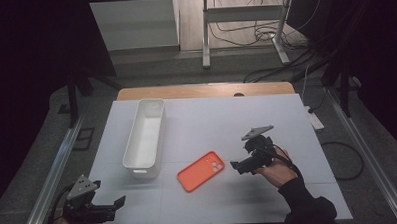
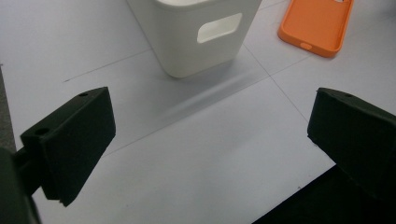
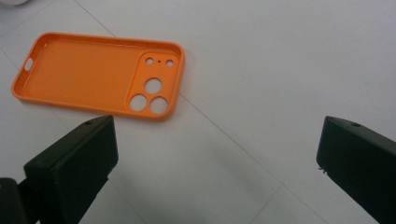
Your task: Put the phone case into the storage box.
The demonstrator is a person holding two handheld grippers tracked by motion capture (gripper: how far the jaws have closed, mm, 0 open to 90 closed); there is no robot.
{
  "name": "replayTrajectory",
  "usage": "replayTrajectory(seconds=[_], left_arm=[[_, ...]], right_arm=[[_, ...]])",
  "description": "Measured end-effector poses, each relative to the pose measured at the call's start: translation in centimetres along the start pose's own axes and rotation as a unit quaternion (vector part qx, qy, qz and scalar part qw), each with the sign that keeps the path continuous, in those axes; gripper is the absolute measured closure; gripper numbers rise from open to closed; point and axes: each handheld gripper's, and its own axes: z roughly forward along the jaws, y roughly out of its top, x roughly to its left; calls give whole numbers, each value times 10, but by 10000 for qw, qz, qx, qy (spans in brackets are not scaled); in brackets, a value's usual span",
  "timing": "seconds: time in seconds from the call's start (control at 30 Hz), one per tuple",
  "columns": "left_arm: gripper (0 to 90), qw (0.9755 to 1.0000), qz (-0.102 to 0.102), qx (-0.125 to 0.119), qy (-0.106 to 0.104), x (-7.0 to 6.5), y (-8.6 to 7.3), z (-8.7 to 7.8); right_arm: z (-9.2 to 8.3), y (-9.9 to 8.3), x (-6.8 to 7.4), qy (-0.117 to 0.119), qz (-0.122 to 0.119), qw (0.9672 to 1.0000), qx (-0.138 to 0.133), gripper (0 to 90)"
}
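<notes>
An orange phone case (image 1: 201, 171) lies open side up on the white table top, its camera cut-outs toward the right. In the right gripper view the phone case (image 3: 88, 74) sits just beyond the jaws. My right gripper (image 1: 237, 166) hovers a little to the right of it, open, nothing between its jaws (image 3: 215, 158). A long white bin (image 1: 145, 137) stands left of the case, empty as far as I can see. My left gripper (image 1: 120, 201) is at the table's front left corner, open (image 2: 210, 140), pointing at the bin's near end (image 2: 196, 37).
The white table top (image 1: 227, 121) has a wooden strip along its far edge. Floor cables, a metal stand and a power strip lie beyond and to the right of the table. The table's front edge runs just under the left gripper.
</notes>
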Motion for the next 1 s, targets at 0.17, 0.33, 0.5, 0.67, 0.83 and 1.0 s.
replayTrajectory(seconds=[0.17,0.33,0.5,0.67,0.83,1.0], left_arm=[[17,10000,1,-1,0,0,0,0],[17,10000,2,3,-4,0,0,0],[17,10000,5,6,-6,0,0,0],[17,10000,12,6,-8,0,0,0],[17,10000,24,9,-6,0,0,0],[18,10000,32,13,-10,0,0,0]], right_arm=[[6,5,1,52,-9,10000,13,0],[10,8,2,93,14,9999,91,0],[16,14,5,123,-12,9998,128,0],[20,18,7,166,-12,9997,154,0],[28,24,9,236,-11,9996,171,0],[34,28,14,206,-79,9995,234,0]])
